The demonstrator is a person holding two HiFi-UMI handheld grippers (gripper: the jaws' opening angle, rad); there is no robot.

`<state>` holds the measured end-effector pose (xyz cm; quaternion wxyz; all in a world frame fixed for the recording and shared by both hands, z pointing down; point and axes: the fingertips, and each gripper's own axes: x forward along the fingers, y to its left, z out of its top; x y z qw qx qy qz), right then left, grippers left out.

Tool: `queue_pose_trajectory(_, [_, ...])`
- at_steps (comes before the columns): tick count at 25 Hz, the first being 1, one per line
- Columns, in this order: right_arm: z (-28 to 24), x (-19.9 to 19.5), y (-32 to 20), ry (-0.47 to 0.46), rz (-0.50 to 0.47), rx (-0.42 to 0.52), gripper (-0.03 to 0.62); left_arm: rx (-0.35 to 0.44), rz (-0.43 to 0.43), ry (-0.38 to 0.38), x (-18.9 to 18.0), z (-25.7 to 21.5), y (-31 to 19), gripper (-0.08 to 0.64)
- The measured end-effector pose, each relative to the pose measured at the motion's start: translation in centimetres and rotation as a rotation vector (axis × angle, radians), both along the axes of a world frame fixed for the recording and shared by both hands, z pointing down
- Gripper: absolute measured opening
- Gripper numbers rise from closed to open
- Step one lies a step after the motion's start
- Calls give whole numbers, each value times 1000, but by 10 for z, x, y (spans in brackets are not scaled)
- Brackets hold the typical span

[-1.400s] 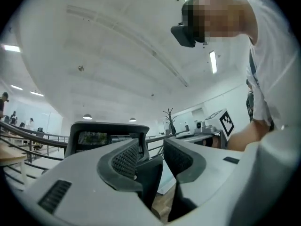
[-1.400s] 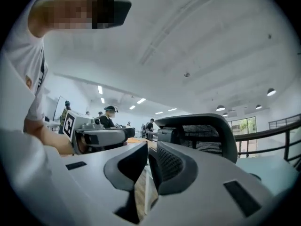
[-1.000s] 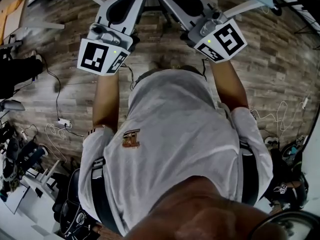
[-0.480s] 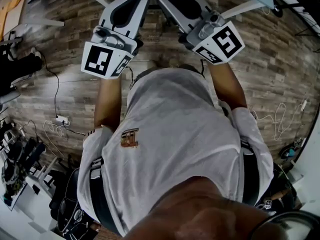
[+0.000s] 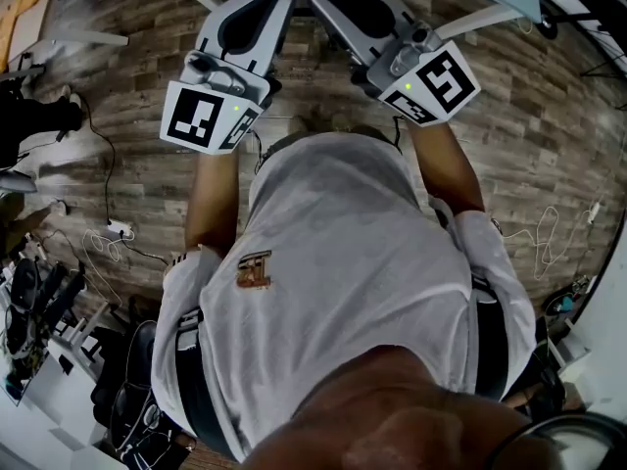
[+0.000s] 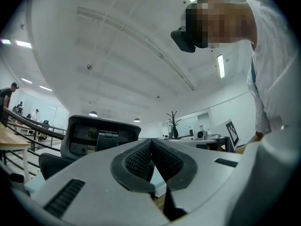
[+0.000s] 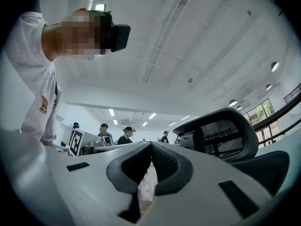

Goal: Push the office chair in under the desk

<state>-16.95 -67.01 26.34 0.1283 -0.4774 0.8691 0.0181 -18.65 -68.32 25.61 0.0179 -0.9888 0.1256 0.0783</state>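
Ahead, between the left tongs (image 6: 151, 140) and right tongs (image 7: 151, 143), both pressed together empty, stands the office chair (image 7: 221, 133)

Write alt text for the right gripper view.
The right gripper has its grey jaws shut, nothing between them, pointing up at a white ceiling. A black mesh office chair headrest stands at right; a person in a white shirt leans in at left.

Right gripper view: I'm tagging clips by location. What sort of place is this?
Probably a large open-plan office. A mesh-backed office chair stands close by, several people are further back in the same room, and strip lights run along a high white ceiling.
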Motion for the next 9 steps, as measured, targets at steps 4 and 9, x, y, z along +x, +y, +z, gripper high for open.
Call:
queue_pose_trajectory(4, [0,0,1,1,-10,1,34,4,-5,2,0,-1,1,18])
queue_pose_trajectory(9, [-1,-1,3,1,-14,5,34,8,-7,3,-2,-2,4,18])
